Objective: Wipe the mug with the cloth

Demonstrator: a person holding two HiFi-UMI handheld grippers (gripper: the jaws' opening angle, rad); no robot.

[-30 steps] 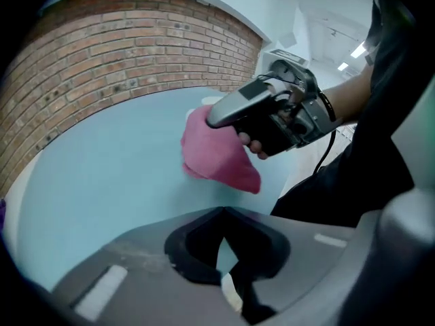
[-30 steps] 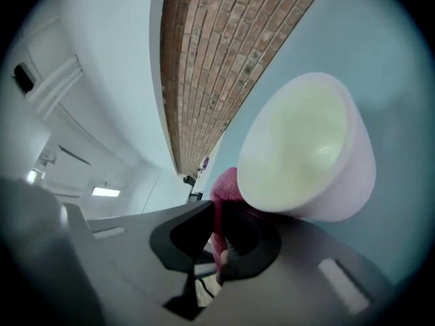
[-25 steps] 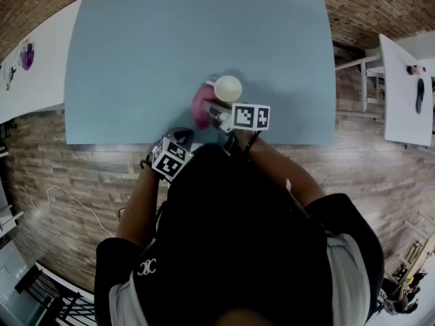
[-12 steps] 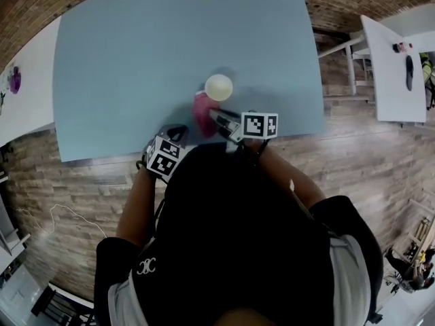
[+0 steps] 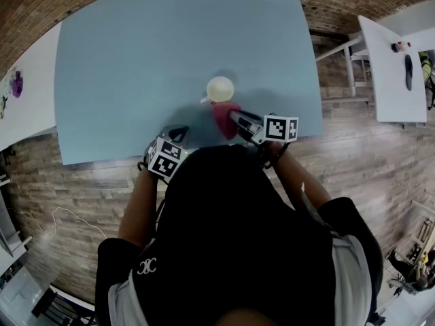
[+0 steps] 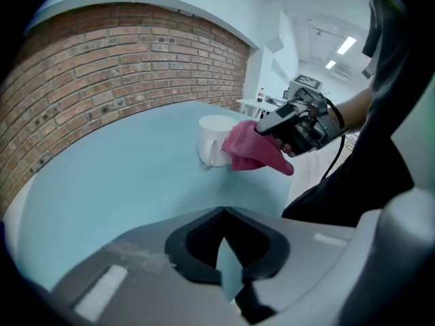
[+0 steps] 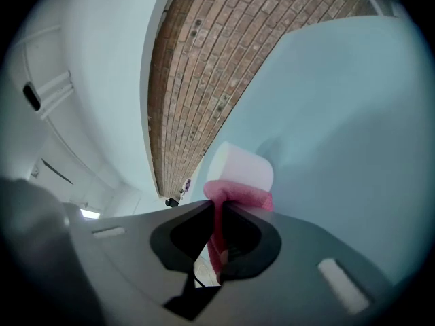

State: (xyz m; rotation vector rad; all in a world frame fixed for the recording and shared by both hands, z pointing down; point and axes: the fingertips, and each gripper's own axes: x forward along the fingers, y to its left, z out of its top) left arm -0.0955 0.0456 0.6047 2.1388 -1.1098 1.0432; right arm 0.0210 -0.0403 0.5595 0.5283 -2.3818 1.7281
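A cream mug [image 5: 220,88] stands upright on the light blue table [image 5: 136,60], its handle toward the near left. A pink cloth [image 5: 225,118] hangs from my right gripper [image 5: 238,118], which is shut on it and holds it against the mug's near side. In the right gripper view the cloth [image 7: 234,195] runs between the closed jaws, with the mug [image 7: 239,170] just beyond. My left gripper [image 5: 175,133] sits shut and empty at the table's near edge, left of the mug. From the left gripper view, mug [image 6: 215,140], cloth [image 6: 253,149] and right gripper [image 6: 262,129] show ahead.
The table's near edge [image 5: 122,153] runs just under both grippers, with brick-patterned floor below it. A white table [image 5: 393,53] with small items stands to the right, and another white surface [image 5: 20,94] lies at the left. A brick wall [image 6: 102,80] rises beyond the table.
My right gripper has carried the pink cloth from the mug's left side round to its near right side. The left gripper has stayed at the table's near edge.
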